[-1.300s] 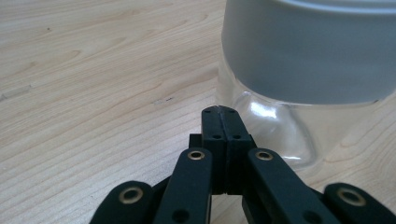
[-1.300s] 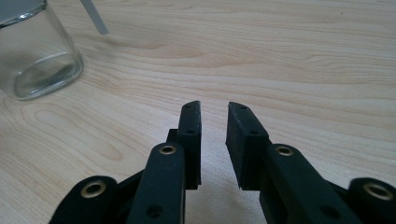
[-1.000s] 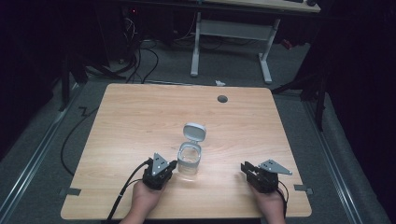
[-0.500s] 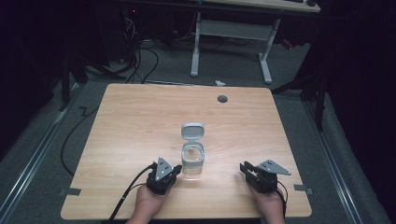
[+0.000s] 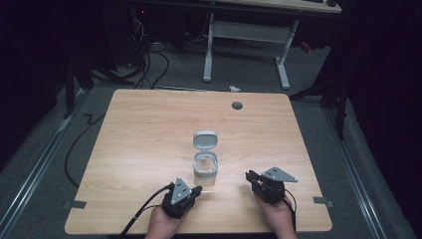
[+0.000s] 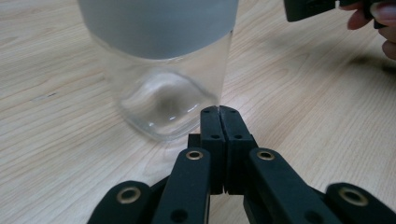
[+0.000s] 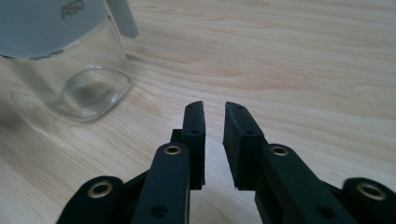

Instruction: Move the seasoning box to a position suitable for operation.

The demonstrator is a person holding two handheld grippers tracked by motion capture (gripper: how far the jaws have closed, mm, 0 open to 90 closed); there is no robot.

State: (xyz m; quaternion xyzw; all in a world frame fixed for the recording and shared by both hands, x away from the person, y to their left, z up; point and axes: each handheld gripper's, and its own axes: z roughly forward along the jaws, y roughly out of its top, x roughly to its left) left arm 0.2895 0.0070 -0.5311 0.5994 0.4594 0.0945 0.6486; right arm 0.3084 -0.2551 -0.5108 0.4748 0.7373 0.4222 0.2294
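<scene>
Tools (image 5: 196,190) (image 5: 251,177) flank glass jar (image 5: 205,169) on wooden table (image 5: 149,134), dark room.

In my left gripper view, the top edge cuts off the glass jar (image 6: 163,70) above its grey band, so I cannot see its rim. The other gripper (image 6: 310,7) is clipped at the far right corner. In my right gripper view the jar's lettering (image 7: 72,8) is partly cropped and unreadable.
</scene>
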